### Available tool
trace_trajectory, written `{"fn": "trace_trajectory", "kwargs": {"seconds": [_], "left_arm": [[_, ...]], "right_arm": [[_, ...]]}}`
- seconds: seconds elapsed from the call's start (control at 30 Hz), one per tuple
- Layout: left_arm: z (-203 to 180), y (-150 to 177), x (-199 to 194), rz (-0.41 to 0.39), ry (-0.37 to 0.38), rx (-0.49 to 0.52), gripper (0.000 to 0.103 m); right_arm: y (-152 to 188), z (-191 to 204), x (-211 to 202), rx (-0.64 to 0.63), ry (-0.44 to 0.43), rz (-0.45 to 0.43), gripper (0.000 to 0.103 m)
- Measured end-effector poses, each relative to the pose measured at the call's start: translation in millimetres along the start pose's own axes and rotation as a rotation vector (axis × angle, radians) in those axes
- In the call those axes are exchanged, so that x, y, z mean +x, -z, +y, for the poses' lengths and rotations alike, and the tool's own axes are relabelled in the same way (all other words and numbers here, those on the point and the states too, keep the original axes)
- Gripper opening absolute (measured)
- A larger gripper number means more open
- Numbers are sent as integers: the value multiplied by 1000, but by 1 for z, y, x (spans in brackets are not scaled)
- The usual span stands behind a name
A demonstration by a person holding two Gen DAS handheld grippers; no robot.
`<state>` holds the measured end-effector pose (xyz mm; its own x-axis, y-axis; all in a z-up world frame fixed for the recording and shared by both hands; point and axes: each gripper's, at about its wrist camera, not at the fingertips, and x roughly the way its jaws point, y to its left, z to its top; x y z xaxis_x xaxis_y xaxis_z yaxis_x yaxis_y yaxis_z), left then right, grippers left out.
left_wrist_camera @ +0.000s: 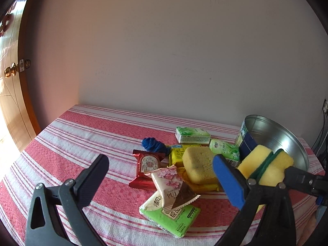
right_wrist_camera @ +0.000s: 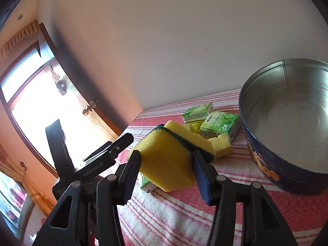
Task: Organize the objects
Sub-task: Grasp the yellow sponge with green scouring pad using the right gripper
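Right gripper (right_wrist_camera: 166,164) clenched on yellow sponge (right_wrist_camera: 164,157), lifted near tin (right_wrist_camera: 287,170) at tabletop's right edge; left gripper (left_wrist_camera: 162,172) released; shallow corner grip on compressible foam, likely slip before tin.

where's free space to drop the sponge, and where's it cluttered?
Free: inside the round tin, nothing visible in it; striped cloth left of the red packet, toward the door. Crowded: the pile of packets between blue yarn and the tin. The right gripper holds the sponge.
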<state>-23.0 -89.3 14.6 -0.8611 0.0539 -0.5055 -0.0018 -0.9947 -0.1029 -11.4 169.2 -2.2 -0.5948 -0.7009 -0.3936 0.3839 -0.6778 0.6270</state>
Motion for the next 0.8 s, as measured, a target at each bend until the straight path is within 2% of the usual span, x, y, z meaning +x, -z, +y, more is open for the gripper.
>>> {"fn": "trace_trajectory", "kwargs": {"seconds": [0.07, 0.13, 0.2, 0.23, 0.3, 0.37, 0.5, 0.57, 0.63, 0.8], "left_arm": [[-11, 2, 1, 0, -21, 60, 102], [-18, 5, 1, -5, -71, 111, 102], [-18, 5, 0, -8, -110, 129, 102], [-15, 4, 0, -7, -118, 122, 102], [-5, 2, 0, -4, -118, 82, 102], [6, -1, 1, 1, -119, 38, 102], [19, -2, 0, 5, -131, -24, 102], [21, -2, 0, 6, -129, -40, 102], [20, -2, 0, 6, -127, -37, 102], [12, 0, 1, 5, -136, -1, 102]], "right_arm": [[1, -13, 9, 79, -68, 56, 54], [5, -21, 26, 125, -119, 148, 54], [9, -24, 40, 138, -90, 211, 55], [10, -23, 42, 139, -70, 214, 56], [10, -20, 39, 121, -22, 191, 65], [5, -10, 29, 51, 76, 143, 78], [0, 19, 17, -144, 267, 33, 80], [1, 32, 13, -225, 302, 10, 80], [5, 40, 17, -256, 263, 27, 80], [15, 33, 33, -228, 159, 134, 81]]}}
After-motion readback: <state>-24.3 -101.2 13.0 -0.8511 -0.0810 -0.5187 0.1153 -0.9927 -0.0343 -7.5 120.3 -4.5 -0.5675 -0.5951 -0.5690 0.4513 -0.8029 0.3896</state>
